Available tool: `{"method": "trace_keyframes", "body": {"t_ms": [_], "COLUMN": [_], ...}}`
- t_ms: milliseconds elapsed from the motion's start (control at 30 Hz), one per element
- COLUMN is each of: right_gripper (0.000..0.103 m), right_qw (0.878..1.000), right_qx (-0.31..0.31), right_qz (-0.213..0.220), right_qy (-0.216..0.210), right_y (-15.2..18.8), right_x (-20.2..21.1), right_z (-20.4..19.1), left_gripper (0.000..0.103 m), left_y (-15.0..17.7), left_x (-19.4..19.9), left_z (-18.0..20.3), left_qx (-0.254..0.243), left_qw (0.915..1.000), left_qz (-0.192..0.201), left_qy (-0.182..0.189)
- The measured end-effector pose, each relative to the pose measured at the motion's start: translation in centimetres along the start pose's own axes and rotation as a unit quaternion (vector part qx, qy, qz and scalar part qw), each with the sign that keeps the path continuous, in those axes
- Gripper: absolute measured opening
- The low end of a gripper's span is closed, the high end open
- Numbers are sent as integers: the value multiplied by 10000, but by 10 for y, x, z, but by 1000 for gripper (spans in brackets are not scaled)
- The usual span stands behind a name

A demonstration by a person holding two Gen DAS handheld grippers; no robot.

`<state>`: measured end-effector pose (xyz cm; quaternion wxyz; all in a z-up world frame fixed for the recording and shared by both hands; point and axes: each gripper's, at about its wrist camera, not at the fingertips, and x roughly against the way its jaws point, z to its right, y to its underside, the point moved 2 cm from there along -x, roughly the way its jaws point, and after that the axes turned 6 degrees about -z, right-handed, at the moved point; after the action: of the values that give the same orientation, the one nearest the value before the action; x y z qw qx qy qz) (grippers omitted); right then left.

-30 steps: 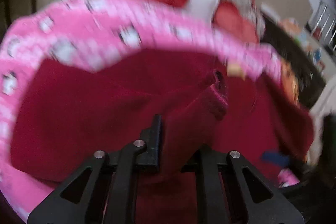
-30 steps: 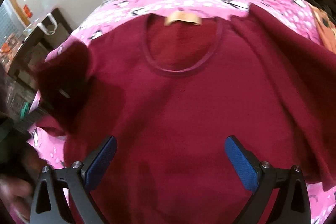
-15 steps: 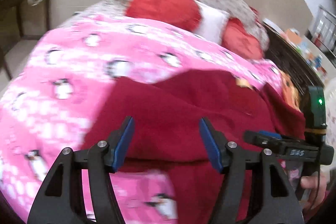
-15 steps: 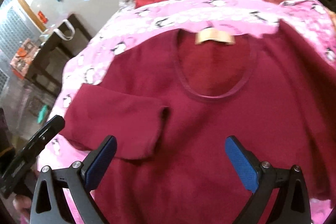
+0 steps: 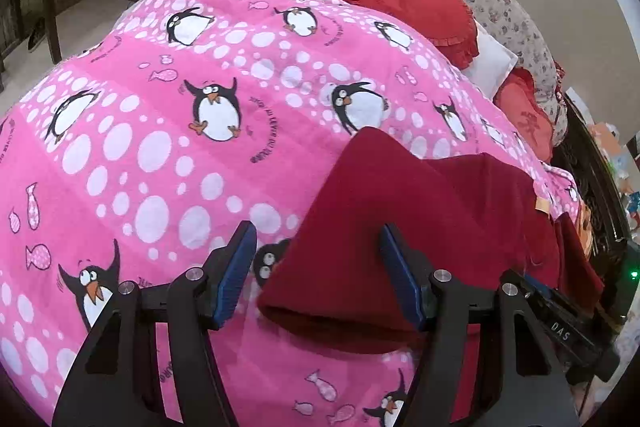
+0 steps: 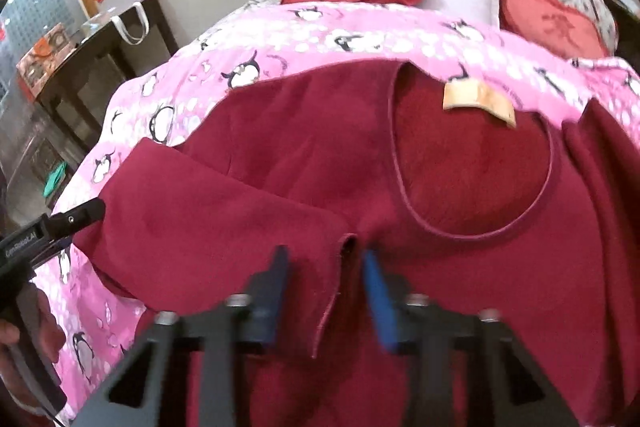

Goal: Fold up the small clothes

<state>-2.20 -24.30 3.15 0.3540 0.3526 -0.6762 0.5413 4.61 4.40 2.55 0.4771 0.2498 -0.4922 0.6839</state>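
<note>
Two grippers work a dark red top (image 6: 460,247) spread on our penguin-print blanket (image 5: 160,147). Our left gripper (image 5: 318,269), fingers wide apart, straddles the folded sleeve's (image 5: 360,267) outer fold; our right gripper (image 6: 326,291), half closed, brackets its cuff (image 6: 340,279) without visibly pinching.

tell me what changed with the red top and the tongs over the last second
The left tongs let go of the left sleeve, which now lies folded across the maroon top, and they stand open at the fold. The right tongs, wide open before, have narrowed around the sleeve cuff, not yet shut. The top's body, the tan label and the pink penguin blanket stayed put.
</note>
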Motion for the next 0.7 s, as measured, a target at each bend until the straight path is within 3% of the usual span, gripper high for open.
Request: {"method": "trace_keyframes", "body": {"t_ms": [33, 133, 233, 300, 367, 467, 500, 533, 567, 700], "right_gripper": [12, 1, 1, 1, 1, 9, 23, 44, 51, 53], "right_qw": [10000, 9985, 9952, 9954, 9950, 9915, 9906, 9911, 9919, 9961], "right_qx": [-14, -158, -274, -450, -675, -912, -917, -869, -799, -346], "right_qz": [53, 444, 940, 845, 616, 376, 283, 223, 182, -18], "right_qy": [-49, -273, 29, -37, -412, -851, -970, -987, -974, -808], "right_y": [0, 0, 4, 4, 6, 12, 14, 18, 18, 16], "right_x": [5, 38, 78, 83, 76, 63, 55, 49, 44, 14], "right_z": [4, 21, 46, 61, 70, 65, 57, 47, 39, 7], "left_gripper": [64, 64, 64, 64, 64, 64, 64, 64, 64, 64], "left_y": [0, 1, 0, -1, 0, 4, 5, 6, 8, 11], "left_x": [1, 8, 15, 15, 15, 15, 15, 15, 15, 17], "left_z": [2, 5, 11, 16, 20, 22, 23, 23, 23, 21], "left_qx": [-21, -93, -113, -134, -117, -130, -166, -196, -225, -355], "left_qw": [10000, 9999, 9998, 9997, 9997, 9997, 9997, 9997, 9996, 9992], "left_qz": [15, 49, 156, 192, 189, 202, 193, 176, 155, 126], "left_qy": [6, -7, 56, 92, 125, 76, 41, 14, -12, -116]}}
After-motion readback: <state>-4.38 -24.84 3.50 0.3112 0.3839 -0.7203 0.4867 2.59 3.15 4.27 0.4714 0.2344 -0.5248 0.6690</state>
